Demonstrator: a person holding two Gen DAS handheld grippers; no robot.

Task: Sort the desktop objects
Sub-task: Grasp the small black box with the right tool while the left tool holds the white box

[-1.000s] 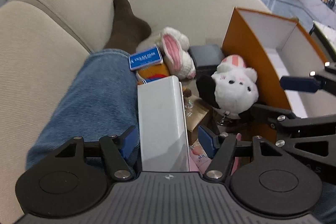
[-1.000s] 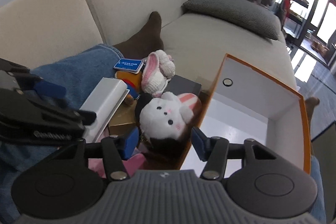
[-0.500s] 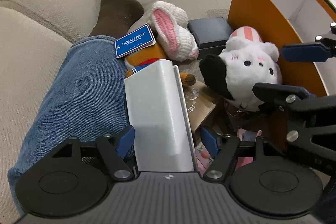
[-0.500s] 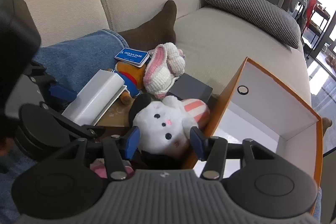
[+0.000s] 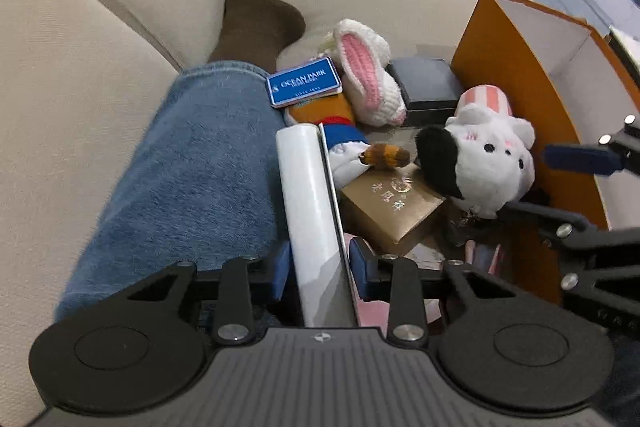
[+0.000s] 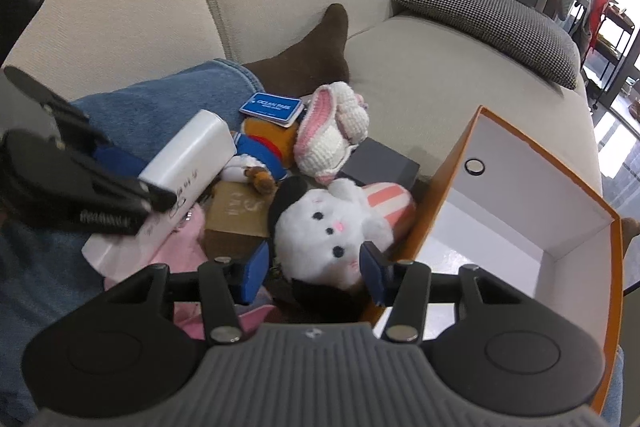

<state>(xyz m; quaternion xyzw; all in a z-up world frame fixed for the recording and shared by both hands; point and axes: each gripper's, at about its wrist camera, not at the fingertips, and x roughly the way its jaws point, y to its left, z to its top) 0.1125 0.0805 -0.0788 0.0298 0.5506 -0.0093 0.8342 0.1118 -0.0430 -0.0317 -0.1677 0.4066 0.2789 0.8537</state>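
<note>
The left gripper (image 5: 318, 269) has just been closing its fingers on the white box (image 5: 310, 203) beside the denim leg (image 5: 192, 179) – gripped now. Right of it, the right gripper (image 6: 312, 269) straddles the white plush bunny (image 6: 328, 231) against the orange box (image 6: 444, 187) – fingers apart.

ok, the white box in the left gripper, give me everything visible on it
The white box is a long, smooth, matte case with rounded edges; handwriting-like black marks run along one side in the right wrist view. It lies tilted, its far end toward the blue Ocean Park card, beside the denim leg and over the pink items and brown gift box. The left gripper, whose jaws have just been closing, has its blue pads against the near end on both sides. A thin flat edge runs along its right side.
</note>
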